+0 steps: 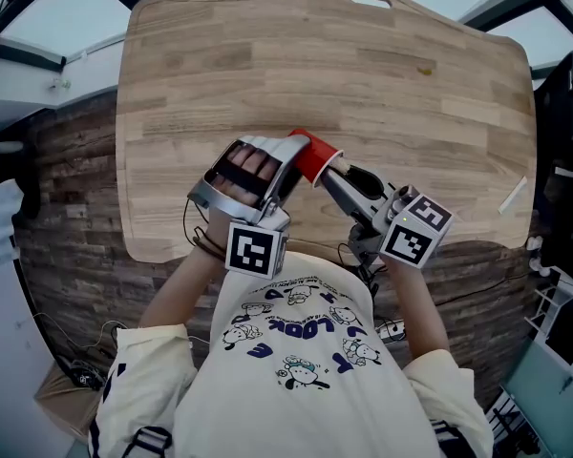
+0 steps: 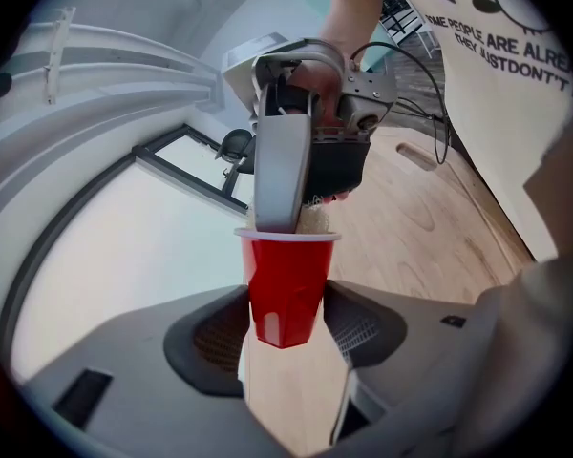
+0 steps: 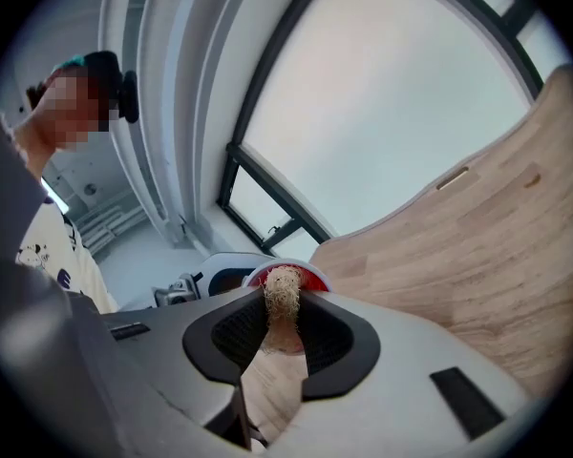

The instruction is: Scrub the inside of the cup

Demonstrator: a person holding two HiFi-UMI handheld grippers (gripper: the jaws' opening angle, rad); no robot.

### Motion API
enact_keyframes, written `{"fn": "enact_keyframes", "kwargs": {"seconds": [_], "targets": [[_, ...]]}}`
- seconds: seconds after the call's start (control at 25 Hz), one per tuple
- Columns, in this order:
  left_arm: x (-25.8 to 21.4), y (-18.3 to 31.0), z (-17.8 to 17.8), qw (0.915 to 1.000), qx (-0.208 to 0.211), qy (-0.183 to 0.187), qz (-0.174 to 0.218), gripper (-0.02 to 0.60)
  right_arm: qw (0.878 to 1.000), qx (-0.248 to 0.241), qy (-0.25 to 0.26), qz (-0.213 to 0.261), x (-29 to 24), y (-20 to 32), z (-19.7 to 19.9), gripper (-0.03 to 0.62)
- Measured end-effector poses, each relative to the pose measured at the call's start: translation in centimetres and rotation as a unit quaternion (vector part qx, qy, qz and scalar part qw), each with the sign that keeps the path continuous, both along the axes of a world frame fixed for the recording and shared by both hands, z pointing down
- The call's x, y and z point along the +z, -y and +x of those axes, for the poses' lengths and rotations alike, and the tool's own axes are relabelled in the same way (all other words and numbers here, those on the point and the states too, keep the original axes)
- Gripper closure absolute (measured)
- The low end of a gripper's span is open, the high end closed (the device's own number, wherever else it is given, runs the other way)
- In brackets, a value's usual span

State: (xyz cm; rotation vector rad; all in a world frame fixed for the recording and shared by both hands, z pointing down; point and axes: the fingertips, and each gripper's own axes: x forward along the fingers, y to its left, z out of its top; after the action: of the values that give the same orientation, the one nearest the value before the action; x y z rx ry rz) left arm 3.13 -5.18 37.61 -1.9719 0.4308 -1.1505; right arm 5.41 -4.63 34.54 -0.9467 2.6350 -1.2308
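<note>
Left tool (image 2: 288, 327) clamped on red plastic cup (image 2: 285, 289), right tool (image 3: 285, 337) clamped on tan fibrous scrubber (image 3: 283, 299), tip at cup mouth

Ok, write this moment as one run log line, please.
left gripper: shut on red cup | right gripper: shut on fibrous scrubber | scrubber end: in cup mouth | cup: above wooden table

We see a red plastic cup (image 2: 286, 289) with a white rim, pinched by its lower half between the left gripper (image 2: 286, 330) pads. It is tipped sideways above the wooden table (image 1: 411, 84). A tan, fibrous scrubber (image 3: 283, 299), clamped in the right gripper (image 3: 282, 342), pokes into the cup's mouth.
</note>
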Motion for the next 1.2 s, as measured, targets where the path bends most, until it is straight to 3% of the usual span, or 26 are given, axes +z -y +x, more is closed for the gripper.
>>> {"fn": "enact_keyframes", "kwargs": {"seconds": [0.36,0.56,0.84,1.2], "targets": [[1.0,-0.7,0.2,0.9978,-0.005,-0.018,-0.063,0.318,0.985,-0.047,-0.142,0.086,0.1,-0.5,-0.8,0.510],[1.2,-0.7,0.1,0.9960,-0.004,-0.022,-0.086,0.319,0.962,-0.081,-0.220,0.138,0.3,-0.9,-1.3,0.510],[2.2,-1.4,0.1,0.9910,0.005,-0.021,-0.132,0.318,0.914,-0.142,-0.318,0.211,0.7,-1.9,-2.5,0.510],[3.3,-2.5,0.3,0.9793,0.009,-0.020,-0.201,0.318,0.886,-0.184,-0.353,0.237,1.7,-2.8,-2.6,0.510]]}}
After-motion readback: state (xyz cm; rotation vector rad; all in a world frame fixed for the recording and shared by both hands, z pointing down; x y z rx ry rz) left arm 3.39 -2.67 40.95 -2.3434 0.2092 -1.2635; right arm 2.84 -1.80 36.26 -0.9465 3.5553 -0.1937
